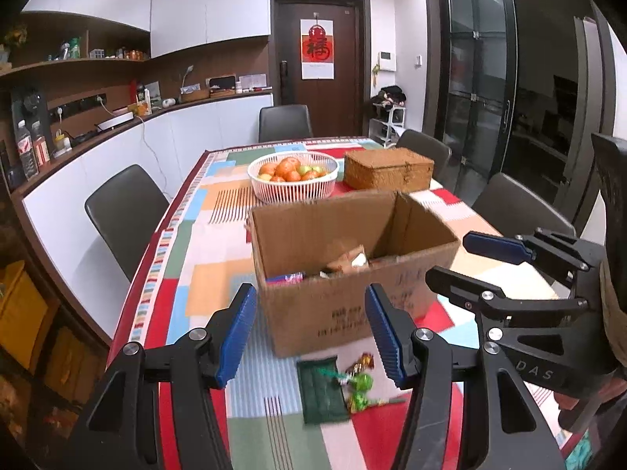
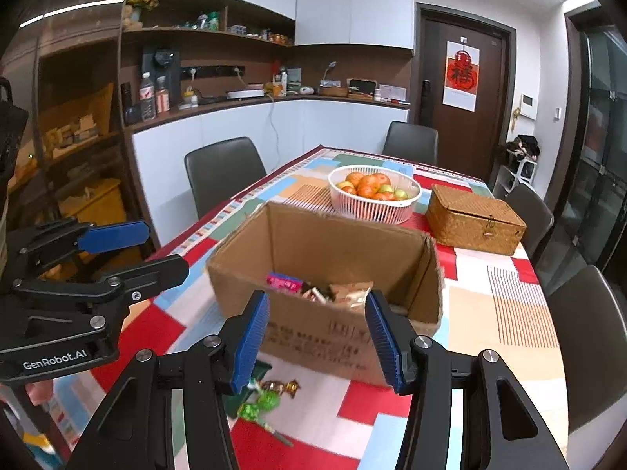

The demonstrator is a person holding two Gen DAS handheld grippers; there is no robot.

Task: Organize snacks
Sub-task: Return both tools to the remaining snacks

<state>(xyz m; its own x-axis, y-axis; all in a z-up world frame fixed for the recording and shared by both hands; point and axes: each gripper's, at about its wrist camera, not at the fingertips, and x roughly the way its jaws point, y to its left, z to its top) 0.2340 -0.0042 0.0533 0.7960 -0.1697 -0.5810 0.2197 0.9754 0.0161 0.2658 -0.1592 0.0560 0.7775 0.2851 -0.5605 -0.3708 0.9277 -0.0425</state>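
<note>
I am holding both my left gripper [image 1: 311, 329] and right gripper [image 2: 317, 338] with jaws apart, empty, over the patchwork-clothed worktop [image 1: 219, 211]; dark chairs [image 1: 125, 211] are ringing it.

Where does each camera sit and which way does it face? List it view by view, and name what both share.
Left wrist: on the left gripper, looking down the table at the cardboard box; its open fingers and the right gripper show.
Right wrist: on the right gripper, facing the cardboard box from further right; its open fingers and the left gripper show at left.
Shared: box, wrapped candies, fruit basket, wicker box.
</note>
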